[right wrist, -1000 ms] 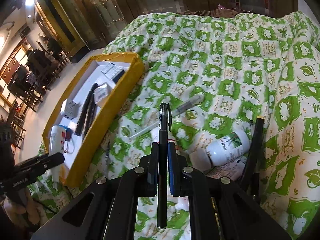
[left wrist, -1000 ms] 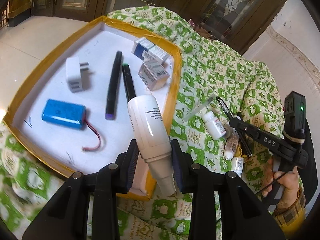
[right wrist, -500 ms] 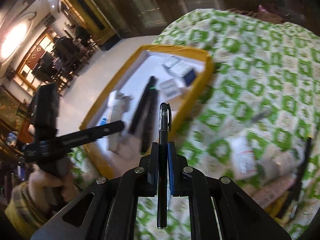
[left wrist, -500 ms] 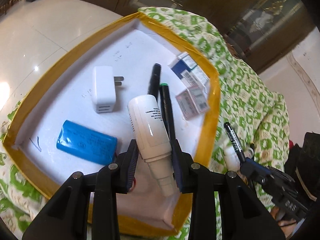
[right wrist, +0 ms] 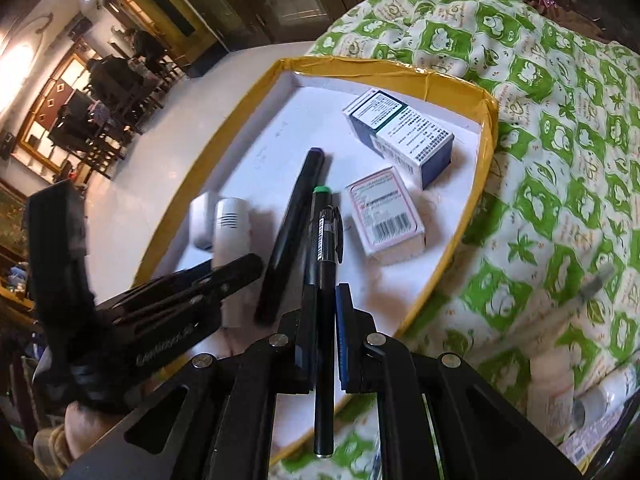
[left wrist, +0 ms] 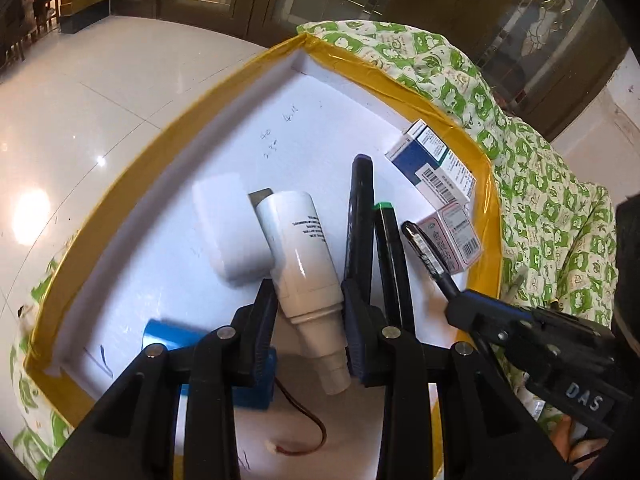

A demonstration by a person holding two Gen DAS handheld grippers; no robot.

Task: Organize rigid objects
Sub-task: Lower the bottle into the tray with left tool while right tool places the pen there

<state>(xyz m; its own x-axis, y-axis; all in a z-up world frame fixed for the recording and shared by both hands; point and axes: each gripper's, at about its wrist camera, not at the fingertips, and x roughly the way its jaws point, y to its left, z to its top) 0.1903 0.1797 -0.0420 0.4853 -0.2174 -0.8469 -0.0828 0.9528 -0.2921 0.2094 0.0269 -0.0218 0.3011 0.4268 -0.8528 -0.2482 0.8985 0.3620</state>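
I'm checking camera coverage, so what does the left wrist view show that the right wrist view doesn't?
Only the left wrist view shows the blue battery with its red wire.

Only the right wrist view shows the pale bottles left on the quilt.

Both show the yellow-rimmed tray, the white bottle held by the left gripper, the pen held by the right gripper, two markers and boxes.

**Little legible lettering**

White raised letters "DAS" stand on the arm of the right tongs (left wrist: 454,300), seen from the left wrist. Faint handwritten figures, perhaps "4.15", mark the floor of the white tray (left wrist: 224,120). The medicine boxes (right wrist: 400,136), the white bottle (left wrist: 300,256) and the black pen (right wrist: 326,280) carry barcodes and print too small to read.
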